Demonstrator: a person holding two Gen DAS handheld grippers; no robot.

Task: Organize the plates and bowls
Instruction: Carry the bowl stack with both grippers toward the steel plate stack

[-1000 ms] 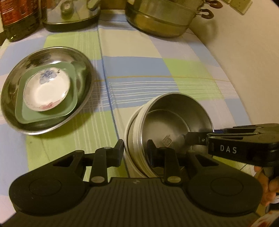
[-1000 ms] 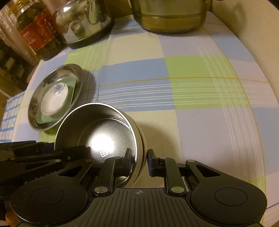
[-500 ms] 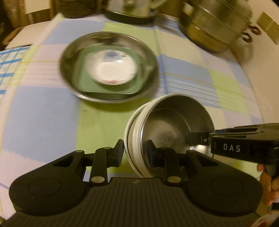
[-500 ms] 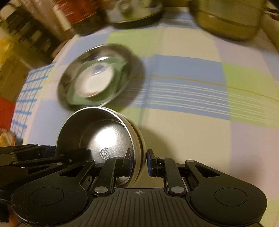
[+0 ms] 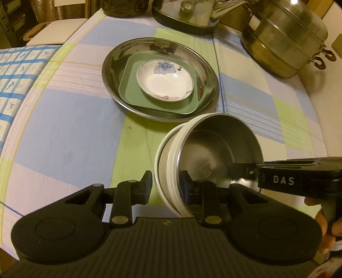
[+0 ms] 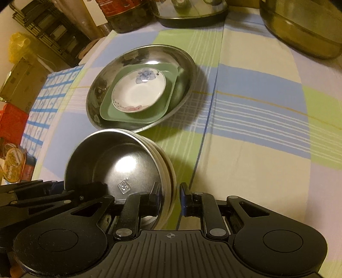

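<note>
On the left half of the cloth-covered surface (image 5: 64,139) sits the sorted pile: a wide steel plate (image 5: 106,70) holding a green square plate (image 5: 128,94), with a small white flowered dish (image 5: 164,83) on top.

Just near of that pile and a little to its right is the bowl stack (image 5: 213,154), a steel bowl nested in pale ones. It is tilted, with its mouth turned toward the right.

The left hand-held gripper (image 5: 166,186) straddles the stack's left rim, one finger inside the steel bowl and one outside the pale wall. Its jaws have just been opening with the rim between them. The outer pad sits just beside the wall, and I cannot tell whether it presses.

The right hand-held gripper (image 6: 170,197) is narrow and clamped across the opposite rim, with one finger inside and one outside.

A kettle (image 5: 188,12) and a large steel pot (image 5: 284,42) stand at the far right, well apart from the stack.

The step in hand looks like bringing the bowls to their place by the plates. The next move calls for levelling the stack and setting its base flat on the bare cloth or onto the dish. The right grip should give way only once the stack rests steady. With the left jaws loosening, the tilted stack could slip or the bowls could slide apart.
</note>
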